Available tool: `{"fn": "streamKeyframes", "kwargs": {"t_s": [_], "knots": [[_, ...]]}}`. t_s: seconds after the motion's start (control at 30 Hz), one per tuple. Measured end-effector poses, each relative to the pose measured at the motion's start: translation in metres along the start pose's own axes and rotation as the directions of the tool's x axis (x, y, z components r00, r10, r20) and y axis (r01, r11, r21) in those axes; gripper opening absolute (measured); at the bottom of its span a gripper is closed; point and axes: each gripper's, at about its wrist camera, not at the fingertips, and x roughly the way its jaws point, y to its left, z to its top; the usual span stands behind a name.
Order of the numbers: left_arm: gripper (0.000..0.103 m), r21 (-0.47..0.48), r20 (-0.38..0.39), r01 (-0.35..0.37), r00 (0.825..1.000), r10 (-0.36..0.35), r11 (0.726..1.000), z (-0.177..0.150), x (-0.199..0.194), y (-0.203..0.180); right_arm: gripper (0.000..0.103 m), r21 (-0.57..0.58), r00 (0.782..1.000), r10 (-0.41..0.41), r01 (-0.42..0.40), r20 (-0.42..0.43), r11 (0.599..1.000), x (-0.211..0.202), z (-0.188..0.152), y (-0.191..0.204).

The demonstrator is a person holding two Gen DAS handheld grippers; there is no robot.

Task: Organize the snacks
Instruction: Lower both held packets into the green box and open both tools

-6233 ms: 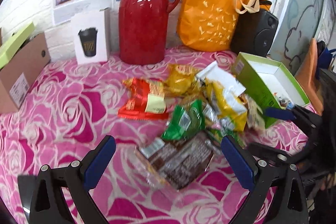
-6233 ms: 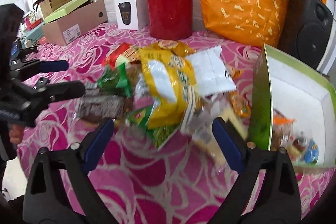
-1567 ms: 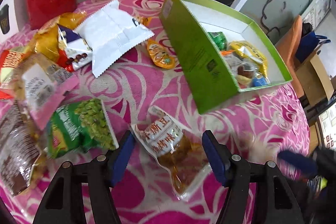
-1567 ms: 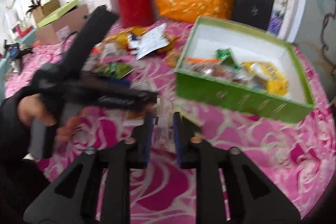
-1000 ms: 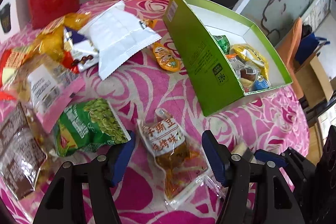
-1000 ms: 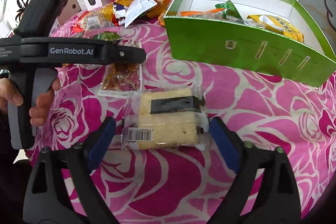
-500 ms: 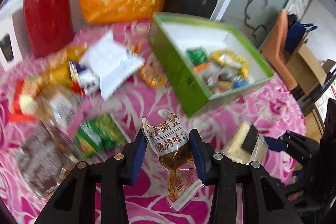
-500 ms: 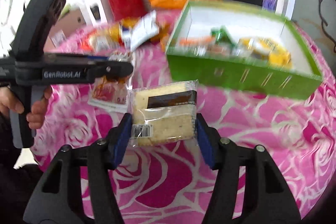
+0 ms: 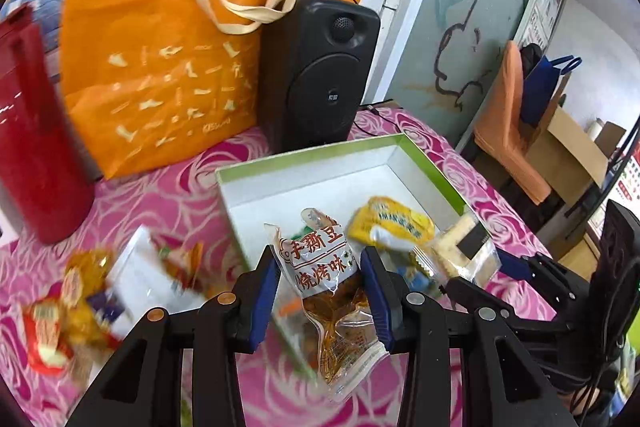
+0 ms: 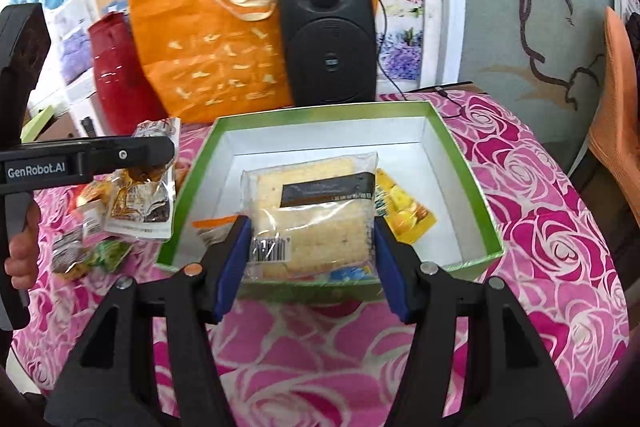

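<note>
My left gripper (image 9: 320, 287) is shut on a clear pouch of brown snack with red lettering (image 9: 328, 291), held in the air over the near left wall of the green box (image 9: 304, 157). My right gripper (image 10: 308, 259) is shut on a clear-wrapped yellow cake slice (image 10: 312, 215), lifted above the front of the green box (image 10: 460, 163). That cake (image 9: 464, 251) and the right gripper (image 9: 516, 267) also show in the left wrist view. A yellow packet (image 9: 392, 223) and other small snacks lie inside the box. Loose snacks (image 9: 92, 291) stay on the cloth to the left.
A black speaker (image 10: 328, 35), an orange tote bag (image 10: 216, 27) and a red thermos (image 9: 32, 147) stand behind the box. The pink rose tablecloth (image 10: 560, 227) ends close to the box's right side, with an orange chair (image 9: 508, 123) beyond. A hand (image 10: 20, 251) grips the left tool.
Both grippers have closed on their snacks, lifted them off the cloth and carried them toward the green box. The view has swung up toward the speaker and bag.
</note>
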Motion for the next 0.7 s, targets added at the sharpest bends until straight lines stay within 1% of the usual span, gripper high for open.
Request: {"fn": "streamKeyframes", "kwargs": {"t_s": [0.07, 0.17, 0.33, 0.37, 0.4, 0.43, 0.47, 0.5, 0.53, 0.57, 0.7], "knots": [[0.042, 0.001, -0.011, -0.01, 1.0, 0.01, 1.0, 0.008, 0.015, -0.001, 0.061, 0.0, 1.0, -0.018, 0.018, -0.005, 1.0, 0.011, 0.004, -0.007], [0.042, -0.006, -0.027, -0.023, 0.999, 0.023, 1.0, 0.014, 0.035, 0.003, 0.061, 0.008, 1.0, -0.009, 0.009, -0.016, 1.0, 0.028, 0.009, -0.014], [0.043, -0.014, -0.051, -0.04, 0.998, 0.039, 0.999, 0.019, 0.056, 0.01, 0.061, 0.002, 0.999, -0.001, 0.001, -0.035, 1.0, 0.057, 0.011, -0.019], [0.043, -0.01, -0.051, -0.044, 0.998, 0.043, 0.999, 0.02, 0.058, 0.011, 0.063, -0.012, 0.999, -0.001, 0.0, -0.038, 1.0, 0.065, 0.011, -0.019], [0.045, -0.005, -0.048, -0.05, 0.998, 0.049, 0.999, 0.02, 0.06, 0.012, 0.068, -0.026, 0.999, -0.002, 0.001, -0.041, 1.0, 0.069, 0.011, -0.018], [0.058, -0.005, -0.036, -0.057, 0.998, 0.057, 0.998, 0.02, 0.061, 0.014, 0.074, -0.045, 0.999, -0.004, 0.002, -0.048, 0.999, 0.074, 0.01, -0.016], [0.07, -0.01, -0.031, -0.063, 0.998, 0.063, 0.998, 0.02, 0.062, 0.016, 0.09, -0.068, 0.999, -0.019, 0.015, -0.051, 0.998, 0.078, 0.009, -0.014], [0.09, -0.017, -0.019, -0.076, 0.997, 0.076, 0.997, 0.02, 0.061, 0.018, 0.101, -0.084, 0.998, -0.032, 0.028, -0.047, 0.996, 0.079, 0.008, -0.013], [0.092, -0.023, 0.002, -0.094, 0.996, 0.094, 0.995, 0.019, 0.059, 0.019, 0.102, -0.099, 0.998, -0.044, 0.039, -0.043, 0.994, 0.079, 0.007, -0.013], [0.093, -0.02, 0.018, -0.108, 0.994, 0.108, 0.994, 0.017, 0.057, 0.02, 0.102, -0.115, 0.998, -0.058, 0.053, -0.039, 0.992, 0.078, 0.006, -0.011], [0.093, -0.013, -0.004, -0.135, 0.991, 0.135, 0.991, 0.016, 0.058, 0.022, 0.102, -0.124, 0.995, -0.09, 0.084, -0.04, 0.989, 0.075, 0.005, -0.012]]}}
